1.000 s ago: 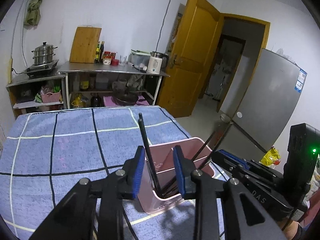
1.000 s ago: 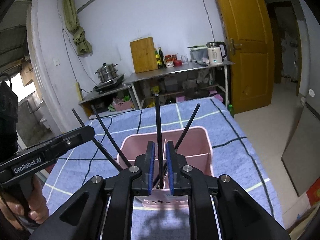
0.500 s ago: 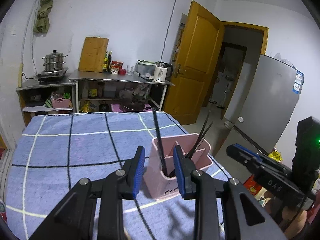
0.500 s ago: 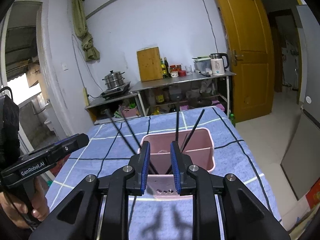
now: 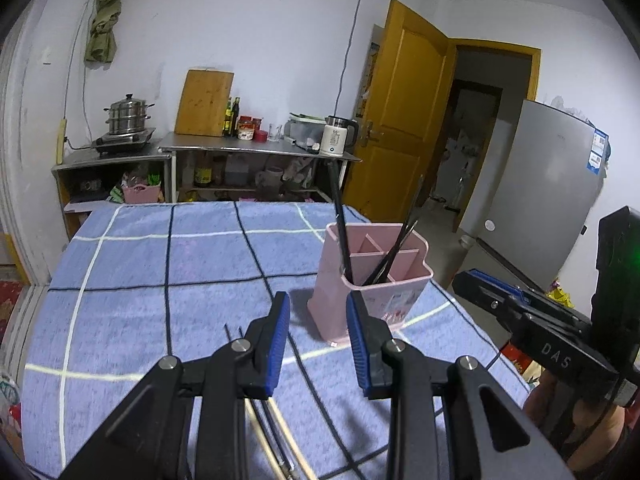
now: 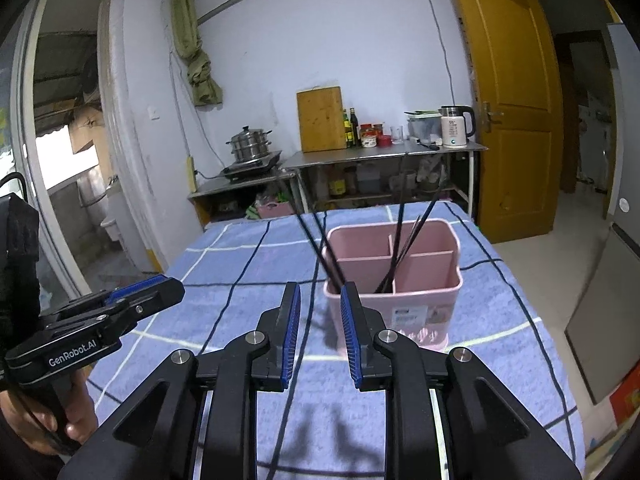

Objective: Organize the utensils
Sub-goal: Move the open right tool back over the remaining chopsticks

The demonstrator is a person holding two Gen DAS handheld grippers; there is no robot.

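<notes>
Your left gripper (image 5: 316, 338) is wide and empty, right above the loose chopsticks (image 5: 280, 432) that point toward the pink holder (image 5: 372, 304), nearer than your empty, half-open right gripper (image 6: 320, 334).

Utensil holder (image 6: 416, 280): smooth pink plastic, slight sheen. Chopsticks (image 6: 400, 220) in it: thin, dark, glossy. Tablecloth (image 5: 160, 264): matt blue woven cloth, checked. Gripper fingers (image 6: 354, 340): ribbed blue pads on matt black plastic. Cutting board (image 6: 321, 119): bare wood. Counter (image 6: 384, 154): brushed metal.

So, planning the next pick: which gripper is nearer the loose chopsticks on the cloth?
Left. The left gripper hangs right above the loose chopsticks; the right gripper faces the pink holder.
</notes>
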